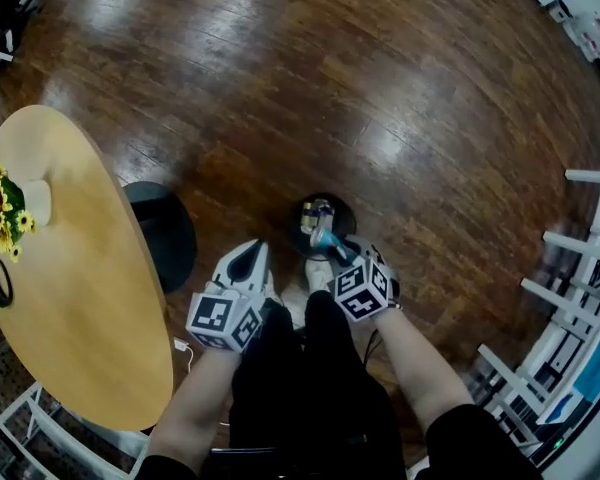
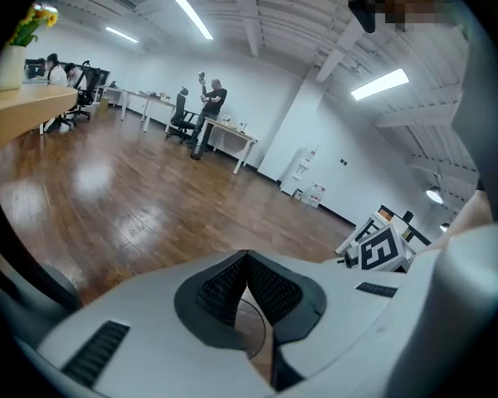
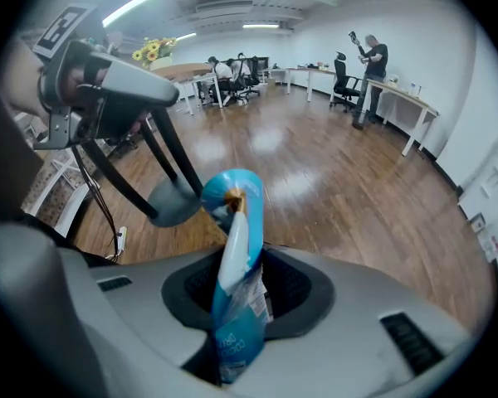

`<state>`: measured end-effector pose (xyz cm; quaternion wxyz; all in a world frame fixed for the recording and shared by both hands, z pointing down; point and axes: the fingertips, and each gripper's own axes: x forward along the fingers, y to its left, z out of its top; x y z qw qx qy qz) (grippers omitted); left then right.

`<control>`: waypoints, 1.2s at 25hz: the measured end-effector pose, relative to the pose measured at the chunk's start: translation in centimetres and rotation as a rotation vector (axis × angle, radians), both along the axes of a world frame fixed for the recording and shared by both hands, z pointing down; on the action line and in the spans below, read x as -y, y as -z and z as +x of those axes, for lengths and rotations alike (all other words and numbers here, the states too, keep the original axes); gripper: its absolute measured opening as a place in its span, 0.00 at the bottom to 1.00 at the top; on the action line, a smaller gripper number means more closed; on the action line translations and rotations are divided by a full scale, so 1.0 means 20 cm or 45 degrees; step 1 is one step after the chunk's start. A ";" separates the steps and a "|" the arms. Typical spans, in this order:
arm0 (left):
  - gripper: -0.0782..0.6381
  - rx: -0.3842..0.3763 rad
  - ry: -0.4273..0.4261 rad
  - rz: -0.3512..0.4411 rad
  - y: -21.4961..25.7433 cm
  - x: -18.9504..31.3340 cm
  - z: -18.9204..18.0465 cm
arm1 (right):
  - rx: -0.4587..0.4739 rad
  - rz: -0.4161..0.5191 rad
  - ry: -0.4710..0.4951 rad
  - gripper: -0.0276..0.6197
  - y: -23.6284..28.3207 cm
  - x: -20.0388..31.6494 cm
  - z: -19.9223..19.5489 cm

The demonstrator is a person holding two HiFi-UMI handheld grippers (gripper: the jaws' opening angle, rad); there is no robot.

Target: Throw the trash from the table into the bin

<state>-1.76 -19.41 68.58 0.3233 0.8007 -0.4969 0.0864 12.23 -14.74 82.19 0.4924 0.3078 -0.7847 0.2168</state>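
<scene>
A small black bin (image 1: 346, 215) stands on the wooden floor right in front of me, with some trash inside it. My right gripper (image 1: 332, 246) hangs at the bin's near rim, pointing steeply down, shut on a blue snack wrapper (image 1: 326, 237). In the right gripper view the wrapper (image 3: 239, 222) stands up between the pads of that gripper (image 3: 241, 259), its top curled over. My left gripper (image 1: 245, 256) is beside it on the left, shut with nothing in it. In its own view the left gripper (image 2: 247, 257) shows its tips meeting.
An oval wooden table (image 1: 70, 298) lies to my left with a vase of yellow flowers (image 1: 5, 208) on it. A black stool (image 1: 165, 233) stands between table and bin. White racks (image 1: 580, 298) line the right. A person (image 2: 212, 106) stands by far desks.
</scene>
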 end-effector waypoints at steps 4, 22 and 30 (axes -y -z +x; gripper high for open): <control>0.11 -0.011 0.021 -0.012 -0.02 -0.01 -0.02 | 0.043 -0.040 -0.018 0.21 -0.07 -0.04 -0.02; 0.11 -0.008 0.073 0.019 0.10 -0.08 0.01 | 0.102 0.010 -0.029 0.40 0.09 -0.03 0.08; 0.11 -0.015 0.108 0.204 0.50 -0.04 0.02 | 0.244 0.250 -0.141 0.39 0.61 0.16 0.14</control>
